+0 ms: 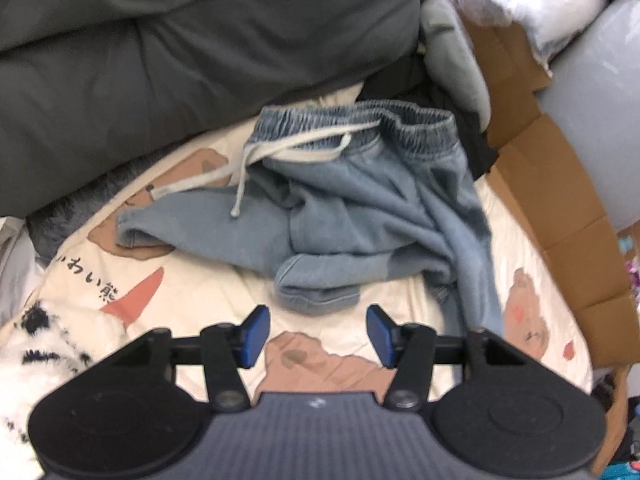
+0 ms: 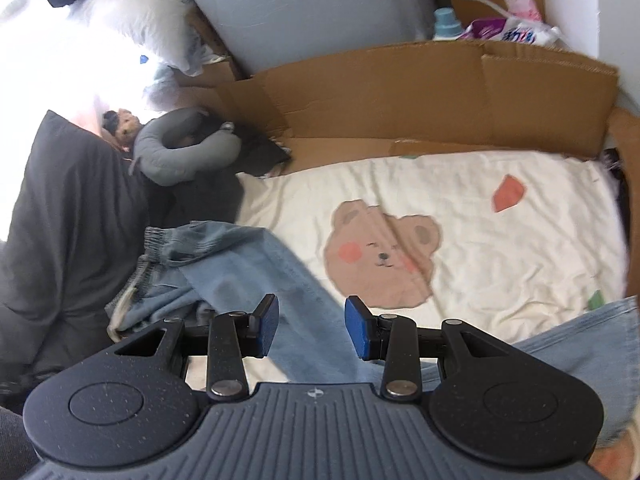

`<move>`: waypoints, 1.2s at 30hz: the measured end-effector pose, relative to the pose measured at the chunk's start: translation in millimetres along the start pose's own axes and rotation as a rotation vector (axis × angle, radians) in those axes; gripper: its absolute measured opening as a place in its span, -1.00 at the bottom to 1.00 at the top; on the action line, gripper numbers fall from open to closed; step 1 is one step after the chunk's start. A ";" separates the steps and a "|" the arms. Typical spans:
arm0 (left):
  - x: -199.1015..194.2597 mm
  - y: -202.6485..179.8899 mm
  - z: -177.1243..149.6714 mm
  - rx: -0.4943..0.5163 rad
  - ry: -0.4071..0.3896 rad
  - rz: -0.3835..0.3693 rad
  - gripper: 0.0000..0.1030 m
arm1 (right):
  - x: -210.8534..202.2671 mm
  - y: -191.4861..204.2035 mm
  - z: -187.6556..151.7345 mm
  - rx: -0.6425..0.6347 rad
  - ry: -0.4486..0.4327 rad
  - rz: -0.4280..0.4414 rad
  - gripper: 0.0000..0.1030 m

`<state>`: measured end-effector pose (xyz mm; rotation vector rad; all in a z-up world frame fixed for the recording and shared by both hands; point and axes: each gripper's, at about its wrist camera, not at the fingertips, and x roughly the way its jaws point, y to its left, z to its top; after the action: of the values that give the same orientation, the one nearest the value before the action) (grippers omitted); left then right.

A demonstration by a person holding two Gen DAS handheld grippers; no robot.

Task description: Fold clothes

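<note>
Light-blue pants with an elastic waistband and a white drawstring lie crumpled on a cream sheet printed with bears. My left gripper hovers open just short of a folded leg cuff, with nothing between its blue pads. In the right wrist view the pants lie at the left. One leg runs down under my open right gripper, whose pads do not press it. More light-blue cloth shows at the lower right; I cannot tell whether it is the same garment.
A dark grey duvet is heaped behind the pants. Flattened cardboard lines the far side of the sheet. A grey neck pillow and a soft toy lie near the duvet. A fluffy white-and-black item lies at the left.
</note>
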<state>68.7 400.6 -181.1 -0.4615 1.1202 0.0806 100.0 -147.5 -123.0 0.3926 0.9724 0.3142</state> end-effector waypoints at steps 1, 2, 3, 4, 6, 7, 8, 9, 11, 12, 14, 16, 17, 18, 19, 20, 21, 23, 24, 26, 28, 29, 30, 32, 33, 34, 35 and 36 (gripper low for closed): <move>3.8 1.5 -0.6 0.000 0.004 0.006 0.10 | 3.1 -0.2 -0.2 0.007 0.004 0.018 -0.15; 7.6 3.1 -1.2 0.000 0.009 0.012 0.11 | 6.2 -0.4 -0.4 0.014 0.008 0.036 -0.15; 11.4 4.6 -1.8 0.000 0.013 0.018 0.13 | 9.3 0.6 -0.6 0.013 0.013 0.048 -0.15; 15.2 6.1 -2.4 0.000 0.018 0.024 0.15 | 12.6 2.9 -1.0 0.002 0.019 0.053 -0.15; 22.9 8.6 -3.6 0.013 0.027 0.037 0.16 | 20.9 6.8 -3.5 -0.016 0.034 0.063 -0.15; 27.1 9.8 -4.4 0.019 0.033 0.043 0.16 | 25.4 7.9 -5.6 -0.019 0.040 0.068 -0.15; 31.7 10.5 -5.5 0.025 0.037 0.041 0.16 | 30.2 8.0 -8.6 -0.017 0.046 0.072 -0.15; 36.2 11.1 -6.7 0.031 0.040 0.038 0.16 | 35.6 8.1 -11.9 -0.014 0.052 0.075 -0.15; 45.4 9.8 -10.0 0.060 0.040 0.026 0.16 | 48.0 8.2 -19.5 -0.008 0.066 0.077 -0.15; 51.1 7.0 -13.7 0.090 0.039 0.025 0.16 | 54.3 8.2 -23.3 -0.005 0.073 0.078 -0.15; 61.9 1.5 -21.2 0.139 0.046 0.036 0.16 | 66.6 8.2 -30.4 0.001 0.086 0.080 -0.15; 72.4 -5.1 -28.1 0.186 0.045 0.040 0.16 | 79.9 8.4 -36.3 0.011 0.093 0.091 -0.15; 76.9 -7.7 -30.6 0.206 0.042 0.041 0.16 | 86.0 8.3 -38.8 0.017 0.096 0.099 -0.15; 81.3 -10.4 -33.2 0.227 0.039 0.041 0.16 | 92.3 7.8 -41.4 0.025 0.100 0.109 -0.15; 85.7 -13.0 -35.7 0.248 0.036 0.042 0.17 | 98.6 7.5 -44.2 0.032 0.106 0.119 -0.15; 90.5 -14.2 -36.3 0.260 0.038 0.035 0.18 | 104.4 7.8 -47.3 0.034 0.111 0.127 -0.15; 95.4 -15.4 -36.9 0.273 0.040 0.029 0.21 | 110.3 8.0 -50.3 0.037 0.116 0.136 -0.15; 105.1 -17.3 -37.6 0.304 0.041 0.021 0.21 | 119.9 9.9 -57.3 0.032 0.125 0.152 -0.15; 110.0 -18.0 -37.7 0.322 0.039 0.021 0.21 | 123.9 10.6 -61.0 0.031 0.129 0.158 -0.15; 118.4 -15.6 -37.3 0.335 0.025 0.040 0.21 | 130.6 10.7 -68.8 0.039 0.134 0.166 -0.15; 125.8 -10.6 -35.7 0.328 0.018 0.054 0.21 | 136.1 10.3 -76.7 0.048 0.136 0.171 -0.15; 128.8 -8.8 -35.2 0.335 0.012 0.066 0.21 | 139.2 10.2 -80.6 0.053 0.138 0.174 -0.15; 130.5 -8.0 -34.8 0.364 -0.001 0.088 0.20 | 142.8 10.2 -84.5 0.061 0.141 0.179 -0.15; 126.2 -9.4 -36.8 0.446 -0.059 0.142 0.19 | 149.8 10.0 -92.3 0.075 0.149 0.186 -0.15; 123.1 -9.9 -38.8 0.491 -0.093 0.170 0.22 | 152.9 9.8 -96.3 0.081 0.155 0.185 -0.15; 122.1 -9.0 -40.7 0.524 -0.107 0.188 0.23 | 155.6 9.9 -99.9 0.083 0.162 0.183 -0.15; 123.0 -7.8 -41.7 0.552 -0.115 0.208 0.23 | 157.9 10.3 -103.1 0.080 0.169 0.179 -0.15; 123.8 -6.5 -42.7 0.580 -0.122 0.228 0.23 | 160.8 10.6 -106.4 0.079 0.176 0.178 -0.15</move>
<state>89.3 357.2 -303.1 0.1871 1.0160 -0.0184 94.1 -50.1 -289.6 0.5316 1.1275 0.4785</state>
